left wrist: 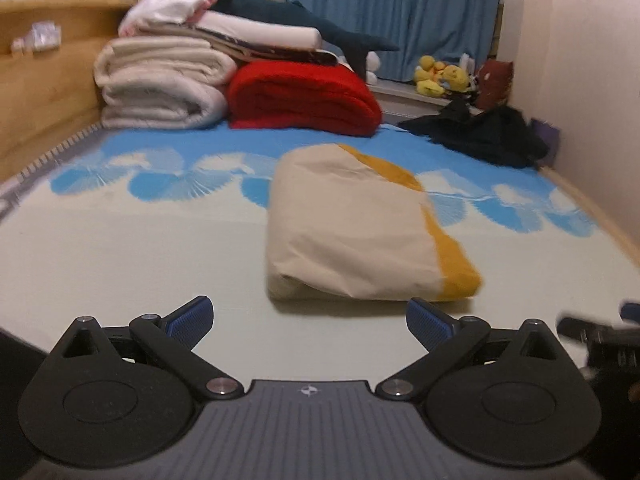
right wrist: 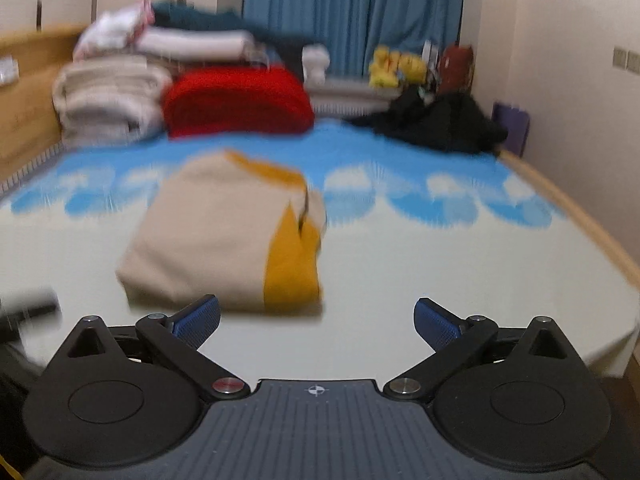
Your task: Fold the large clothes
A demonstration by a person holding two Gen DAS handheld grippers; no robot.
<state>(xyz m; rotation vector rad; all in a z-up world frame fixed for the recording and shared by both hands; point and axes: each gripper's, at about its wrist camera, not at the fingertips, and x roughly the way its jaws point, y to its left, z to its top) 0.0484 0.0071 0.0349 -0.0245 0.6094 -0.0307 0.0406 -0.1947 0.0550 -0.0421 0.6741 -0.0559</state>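
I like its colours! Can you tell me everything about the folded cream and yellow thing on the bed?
The cream and yellow garment is soft cloth, folded into a thick rectangular bundle. It is mostly cream, with a mustard-yellow band along one side. It lies flat on the blue and white bed sheet, slightly creased. Nothing else touches it, and neither gripper holds it.

Showing a home bedroom. Holding a bed (left wrist: 120, 248) with wooden headboard (left wrist: 44, 92), stacked folded blankets (left wrist: 160, 84), blue curtains (left wrist: 392, 12), plush toys (left wrist: 440, 74) lining the sill.
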